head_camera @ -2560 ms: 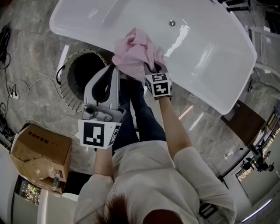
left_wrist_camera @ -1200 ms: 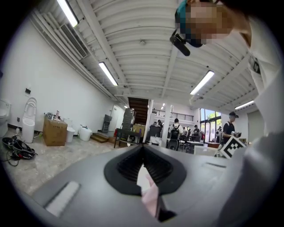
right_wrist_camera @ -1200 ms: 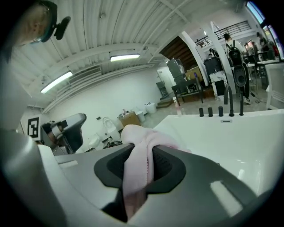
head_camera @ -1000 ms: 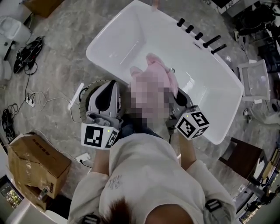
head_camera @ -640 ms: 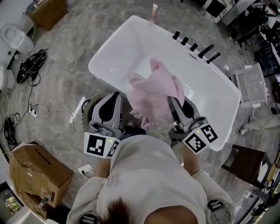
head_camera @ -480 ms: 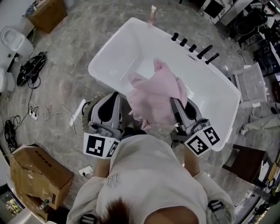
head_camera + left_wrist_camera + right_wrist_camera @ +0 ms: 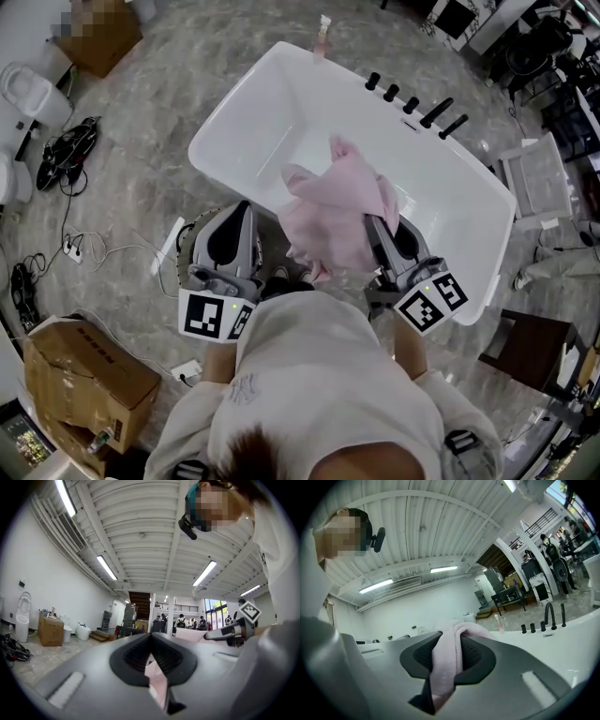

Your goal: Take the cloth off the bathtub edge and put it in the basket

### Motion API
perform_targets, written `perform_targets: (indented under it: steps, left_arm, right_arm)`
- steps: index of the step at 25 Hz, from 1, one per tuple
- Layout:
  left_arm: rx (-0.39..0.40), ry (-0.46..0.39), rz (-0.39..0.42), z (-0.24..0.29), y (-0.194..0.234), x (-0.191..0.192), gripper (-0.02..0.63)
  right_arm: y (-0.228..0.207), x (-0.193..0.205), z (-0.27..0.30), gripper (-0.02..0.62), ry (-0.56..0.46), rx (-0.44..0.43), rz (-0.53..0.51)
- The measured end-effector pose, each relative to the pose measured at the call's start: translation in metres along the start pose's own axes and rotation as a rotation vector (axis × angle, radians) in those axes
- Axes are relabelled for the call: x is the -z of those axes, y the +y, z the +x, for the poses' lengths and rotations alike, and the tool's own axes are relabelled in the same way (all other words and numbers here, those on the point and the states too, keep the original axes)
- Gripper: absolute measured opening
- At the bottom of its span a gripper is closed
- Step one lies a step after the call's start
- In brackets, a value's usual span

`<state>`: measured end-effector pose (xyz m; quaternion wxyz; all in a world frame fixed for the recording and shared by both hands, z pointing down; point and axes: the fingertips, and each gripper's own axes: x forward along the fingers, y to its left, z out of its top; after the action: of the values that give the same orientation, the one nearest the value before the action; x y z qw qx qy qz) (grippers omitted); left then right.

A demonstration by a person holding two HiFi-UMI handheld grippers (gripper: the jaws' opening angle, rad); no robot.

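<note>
Right tool (image 7: 376,226) clenched on pink cloth (image 7: 333,211), bunched, hanging clear over bathtub (image 7: 253,103). Left tool (image 7: 246,208) closed, jaws tip to tip, beside cloth. Cloth looks light, limp, grippy; pinch thick fold, mind trailing ends.

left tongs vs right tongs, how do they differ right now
The right tongs are clamped on the pink cloth, held up over the bathtub; the left tongs are closed with no cloth pinched. The right tongs sit at the bathtub's edge, the left tongs above the basket. Both point out across the room.
</note>
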<state>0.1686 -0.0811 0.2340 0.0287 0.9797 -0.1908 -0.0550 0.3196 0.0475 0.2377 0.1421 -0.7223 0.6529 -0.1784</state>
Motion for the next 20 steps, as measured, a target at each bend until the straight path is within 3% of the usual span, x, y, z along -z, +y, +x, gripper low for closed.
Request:
perform_targets:
  steps: [14,20]
  left_arm:
    - [-0.065,0.005,0.011,-0.018,-0.005,0.008,0.014]
    - [-0.009,-0.011,-0.003,-0.005,-0.031,0.013,0.014]
  right_arm:
    - [0.0,0.007,0.001,0.075,0.016,-0.044,0.006]
    - [-0.001,0.005,-0.008,0.075,-0.009,-0.069,0.021]
